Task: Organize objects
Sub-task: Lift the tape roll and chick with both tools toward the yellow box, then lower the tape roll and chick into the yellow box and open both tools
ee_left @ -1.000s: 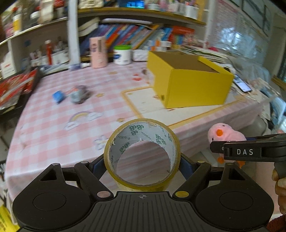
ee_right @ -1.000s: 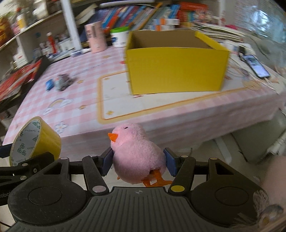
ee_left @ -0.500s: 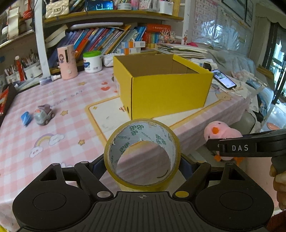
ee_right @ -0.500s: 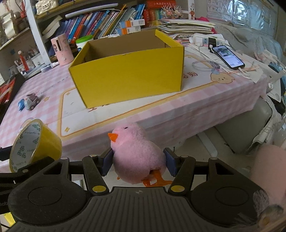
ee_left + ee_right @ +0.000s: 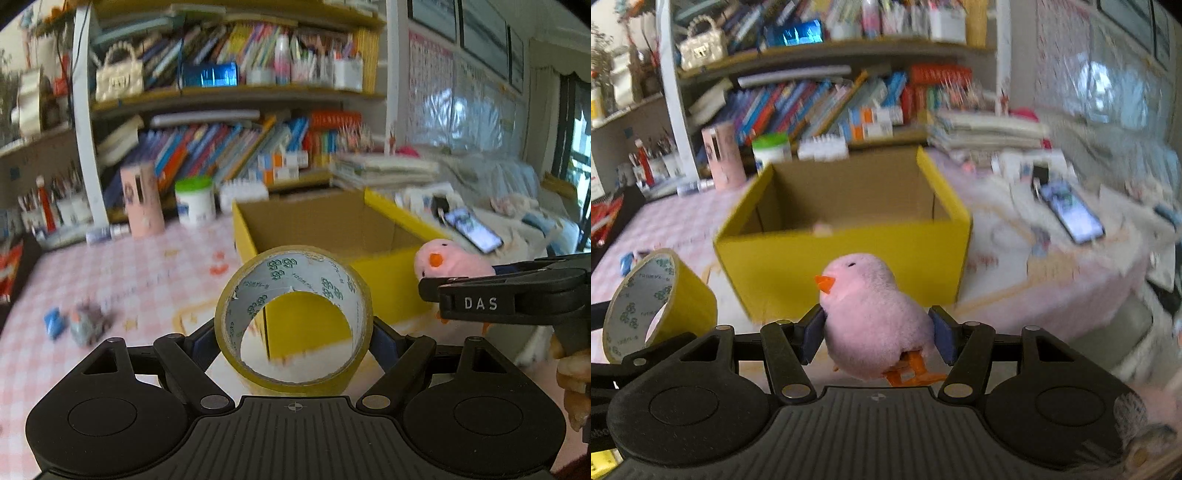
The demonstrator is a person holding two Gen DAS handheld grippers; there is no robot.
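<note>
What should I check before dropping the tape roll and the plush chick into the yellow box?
1. Left gripper clamped on tape roll: ok.
2. Right gripper clamped on plush chick: ok.
3. Yellow box open at top: ok.
4. Room inside box: ok; one small pinkish item at the near wall.
5. Either load above the opening: not ok, both short of the near wall.
6. Phone away from box: ok.

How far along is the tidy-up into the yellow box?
Done: a small pinkish item seems to sit inside the yellow box. In hand: left gripper clamps the tape roll; right gripper clamps the pink plush chick. Left: toy car on the table.
</note>
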